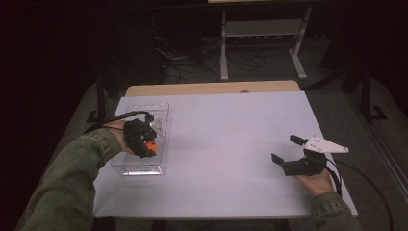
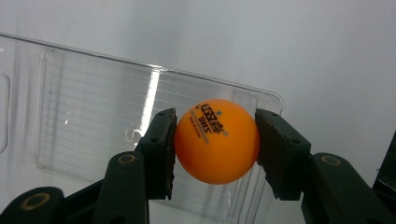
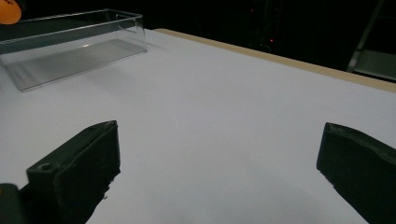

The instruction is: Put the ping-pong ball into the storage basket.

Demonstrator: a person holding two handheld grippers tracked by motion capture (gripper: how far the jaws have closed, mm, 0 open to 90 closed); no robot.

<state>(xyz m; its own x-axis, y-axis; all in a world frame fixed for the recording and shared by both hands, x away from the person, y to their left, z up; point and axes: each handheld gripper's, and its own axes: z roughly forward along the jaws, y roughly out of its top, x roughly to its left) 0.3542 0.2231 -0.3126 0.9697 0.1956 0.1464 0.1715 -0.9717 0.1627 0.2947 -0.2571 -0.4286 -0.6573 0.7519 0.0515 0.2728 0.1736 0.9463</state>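
Note:
An orange table-tennis ball [image 2: 216, 141] with dark print sits clamped between the two black jaws of my left gripper [image 2: 215, 151], pads pressing both sides. Beneath it lies a clear plastic tray [image 2: 93, 121]. In the high view the left gripper [image 1: 146, 146] hovers over that tray [image 1: 161, 113] at the table's left, the ball [image 1: 151, 143] showing as an orange spot. My right gripper [image 1: 287, 148] rests low at the right side of the table, jaws wide apart with nothing between them [image 3: 219, 172]. The tray [image 3: 70, 51] and a sliver of the ball [image 3: 8, 11] appear far left in the right gripper view.
A white sheet [image 1: 226, 144] covers the tabletop, whose wooden far edge [image 1: 211, 88] shows beyond it. Past the table stand a metal frame [image 1: 262, 38] and loose cables on the dark floor. A black cable [image 1: 370, 187] trails from the right gripper.

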